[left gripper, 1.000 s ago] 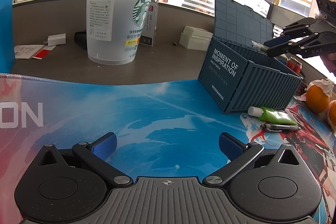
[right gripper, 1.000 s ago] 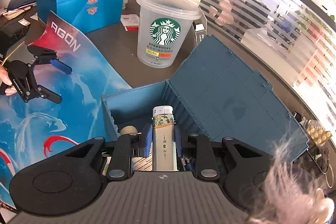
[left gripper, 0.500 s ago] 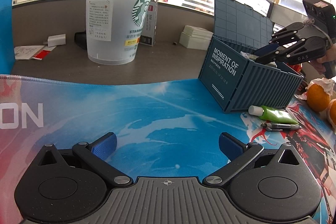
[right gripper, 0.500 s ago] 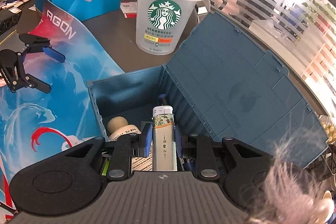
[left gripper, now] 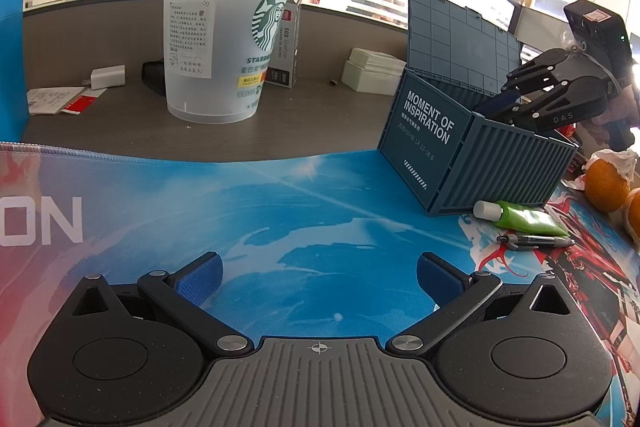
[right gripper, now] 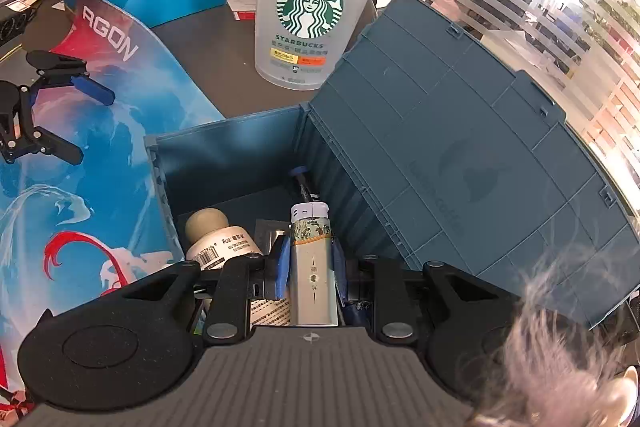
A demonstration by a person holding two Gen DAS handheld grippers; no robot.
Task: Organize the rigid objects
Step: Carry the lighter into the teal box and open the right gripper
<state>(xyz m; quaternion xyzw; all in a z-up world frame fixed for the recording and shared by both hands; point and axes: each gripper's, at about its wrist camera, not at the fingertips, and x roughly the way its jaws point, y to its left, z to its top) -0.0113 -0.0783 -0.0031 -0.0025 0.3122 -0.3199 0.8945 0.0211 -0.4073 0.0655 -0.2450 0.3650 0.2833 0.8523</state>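
Right tool grips a lighter between its blue pads, inside the open blue container box; left tool hangs open above the mat.

Ribbed matt plastic box – glossy mat (frosted plastic cup).

right gripper: fingers clamp lighter, lower centre | blue box: open, lid raised at right, holds bottle | cup: top centre | left gripper: spread, left edge
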